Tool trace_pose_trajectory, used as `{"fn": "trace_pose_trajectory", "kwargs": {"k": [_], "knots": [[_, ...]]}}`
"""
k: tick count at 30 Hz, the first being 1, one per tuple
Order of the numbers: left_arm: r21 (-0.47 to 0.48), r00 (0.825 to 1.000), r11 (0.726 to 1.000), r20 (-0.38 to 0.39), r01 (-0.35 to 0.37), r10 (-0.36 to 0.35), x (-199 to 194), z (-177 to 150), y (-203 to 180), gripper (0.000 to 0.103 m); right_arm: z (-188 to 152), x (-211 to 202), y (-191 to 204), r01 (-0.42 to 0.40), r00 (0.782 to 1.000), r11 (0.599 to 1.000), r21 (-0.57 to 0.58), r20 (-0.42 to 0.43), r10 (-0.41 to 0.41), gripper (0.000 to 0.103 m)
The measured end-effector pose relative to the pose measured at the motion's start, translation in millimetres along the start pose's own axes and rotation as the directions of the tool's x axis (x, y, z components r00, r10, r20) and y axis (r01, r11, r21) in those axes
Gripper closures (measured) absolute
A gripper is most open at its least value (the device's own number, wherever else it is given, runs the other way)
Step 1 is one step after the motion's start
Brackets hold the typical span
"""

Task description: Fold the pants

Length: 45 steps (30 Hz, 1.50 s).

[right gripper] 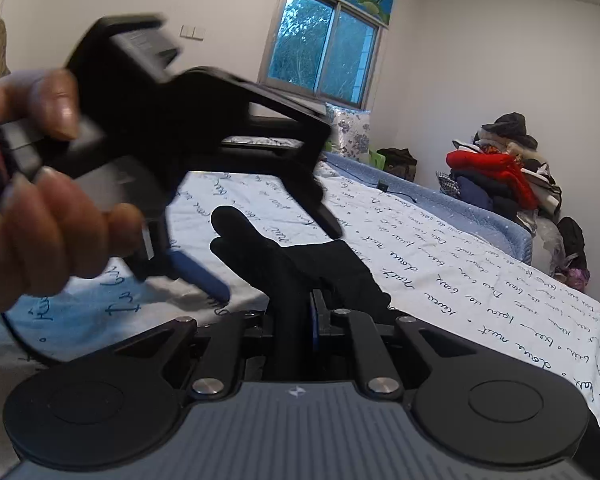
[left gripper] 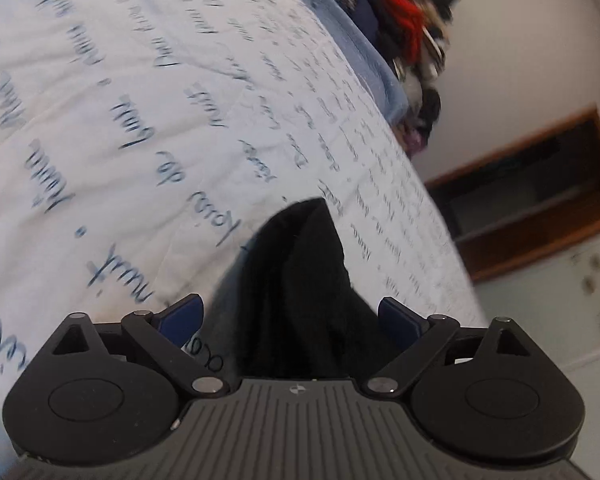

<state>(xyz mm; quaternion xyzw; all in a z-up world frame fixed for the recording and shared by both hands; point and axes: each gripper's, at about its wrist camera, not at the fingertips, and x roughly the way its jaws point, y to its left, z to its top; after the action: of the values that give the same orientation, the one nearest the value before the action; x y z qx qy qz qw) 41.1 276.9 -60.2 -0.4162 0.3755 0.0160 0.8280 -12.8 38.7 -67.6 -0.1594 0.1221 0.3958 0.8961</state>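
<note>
Bed: a wide white quilted bedspread [right gripper: 440,280] printed with dark blue handwriting covers it, with a pale blue fleece blanket [right gripper: 472,208] along the far edge.
Clothes heap: a pile of mixed garments [right gripper: 504,168], a red one on top, sits at the far right end of the bed against the wall.
Pants: black fabric pants [right gripper: 300,264] lie bunched on the bedspread just ahead of both grippers, one part raised off the cover.
Left gripper: the black two-finger left gripper [left gripper: 290,320] has its blue pads wide apart; dark cloth lies between them, neither pad pressing on it. In the right wrist view a hand [right gripper: 40,200] carries it, blurred, above the pants.
Right gripper: the black right gripper [right gripper: 313,320] is pinched nearly closed on a fold of the pants.
</note>
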Motion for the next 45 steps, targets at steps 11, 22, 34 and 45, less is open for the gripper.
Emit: {"fn": "trace_pose_trajectory", "kwargs": {"k": [11,22,34,45], "knots": [[0.206,0.981,0.959,0.046,-0.195,0.190,20,-3,-28,0.062,2,15,6,-0.020,0.998,0.998,-0.060,-0.068,0.016,0.091],[0.254,0.980,0.946,0.058,-0.201,0.193,9,-5,-33,0.083,1,8,15,0.005,0.999,0.994,-0.105,-0.050,-0.010,0.086],[0.140,0.988,0.979,-0.026,-0.149,0.154,8,8,-20,0.060,-1,6,7,0.022,0.997,0.999,-0.048,-0.069,-0.026,0.092],[0.012,0.991,0.996,-0.094,-0.094,0.094,19,18,3,0.032,-2,6,-8,-0.016,0.999,0.999,0.041,-0.052,0.018,0.092]]}}
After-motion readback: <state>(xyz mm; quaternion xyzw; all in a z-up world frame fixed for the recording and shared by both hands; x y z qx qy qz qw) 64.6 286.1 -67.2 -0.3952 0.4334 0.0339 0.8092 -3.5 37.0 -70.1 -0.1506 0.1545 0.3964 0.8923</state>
